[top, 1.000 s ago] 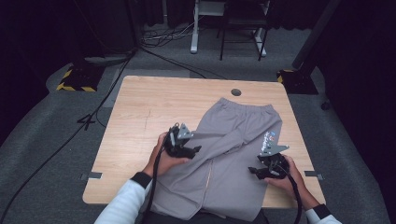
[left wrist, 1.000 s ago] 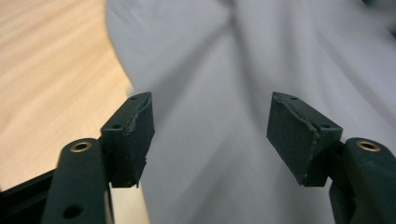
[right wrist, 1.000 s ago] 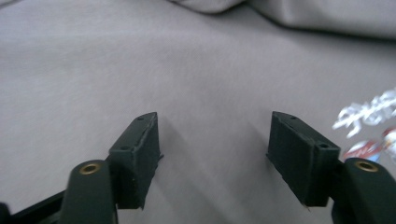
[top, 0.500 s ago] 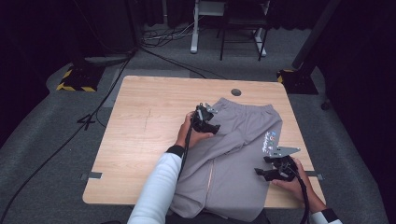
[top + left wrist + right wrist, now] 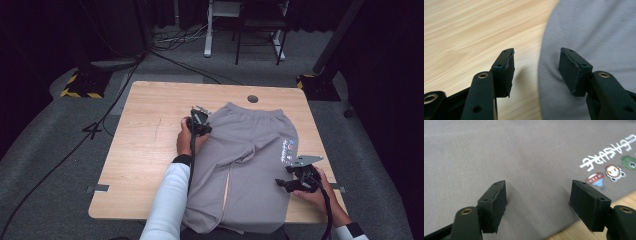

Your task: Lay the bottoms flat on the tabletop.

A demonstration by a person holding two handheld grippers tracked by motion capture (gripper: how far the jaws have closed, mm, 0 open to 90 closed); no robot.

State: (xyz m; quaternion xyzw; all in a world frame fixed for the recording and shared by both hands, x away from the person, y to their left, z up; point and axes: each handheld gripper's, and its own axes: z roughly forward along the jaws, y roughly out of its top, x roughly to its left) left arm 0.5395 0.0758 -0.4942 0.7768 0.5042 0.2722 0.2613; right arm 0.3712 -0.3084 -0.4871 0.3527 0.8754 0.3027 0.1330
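Left gripper (image 5: 536, 68), jaws apart, straddles the grey cotton trousers' (image 5: 250, 150) edge beside bare wooden table (image 5: 150, 135); right gripper (image 5: 539, 205), agape, reveals their printed logo (image 5: 609, 160).

- The desk (image 5: 150, 145) is made of light wood with thin lines running along it. It has round corners.
- A small dark round hole (image 5: 252, 99) sits in the desk close to the far edge, a bit right of the middle.
- Grey pants (image 5: 250, 165) lie flat on the right half of the desk. The waist end is near the far edge, just beside the hole. The two legs reach to the near edge and hang over it a little.
- A small colourful print with white letters (image 5: 286, 149) is on the pants, close to the right edge of the desk.
- The left half of the desk is bare wood.
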